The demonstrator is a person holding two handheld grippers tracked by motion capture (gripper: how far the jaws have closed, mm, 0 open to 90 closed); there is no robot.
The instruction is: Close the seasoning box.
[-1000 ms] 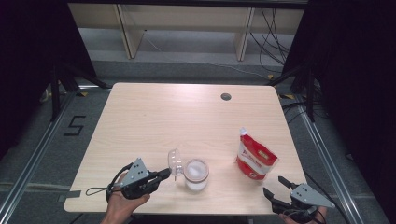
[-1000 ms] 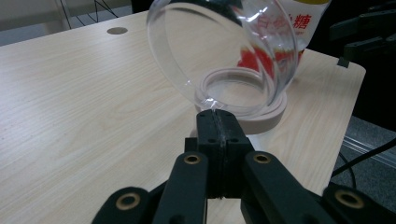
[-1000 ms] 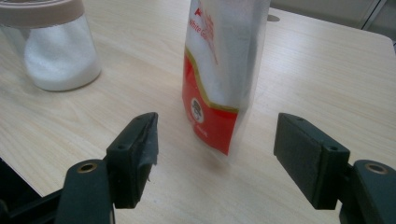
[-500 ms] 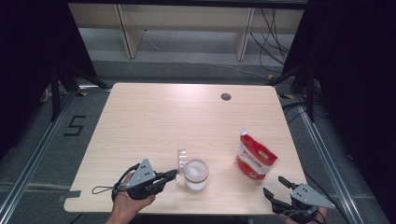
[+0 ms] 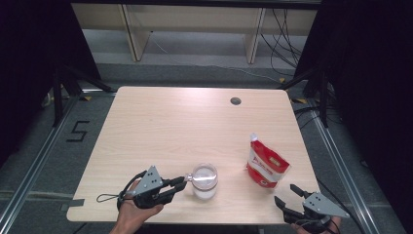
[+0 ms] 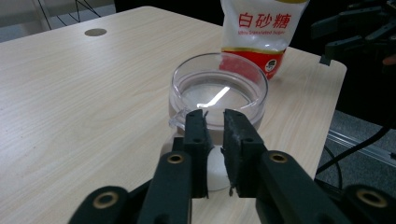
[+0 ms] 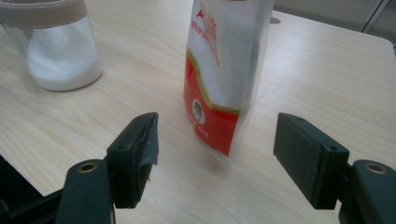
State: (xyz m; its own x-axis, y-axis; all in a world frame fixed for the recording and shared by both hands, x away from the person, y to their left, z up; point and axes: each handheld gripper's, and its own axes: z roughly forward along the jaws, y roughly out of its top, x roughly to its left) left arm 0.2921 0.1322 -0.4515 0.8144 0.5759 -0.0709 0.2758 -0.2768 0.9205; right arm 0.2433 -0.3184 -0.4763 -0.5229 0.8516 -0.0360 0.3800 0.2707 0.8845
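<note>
One clear lidded jar point(image 5: 204, 181), white granules inside; one red-and-white sugar pouch point(image 5: 265, 165). My left gripper point(image 6: 214, 122) was just parting off the lid tab; my right gripper point(image 7: 215, 140) gaped empty.

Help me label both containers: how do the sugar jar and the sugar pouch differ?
The jar is round, clear and rigid; the pouch is a flat, soft, red-and-white printed bag. The jar's clear lid is down, while the pouch is open at its top. The jar stands lower than the pouch. Both stand upright and hold white sugar.
</note>
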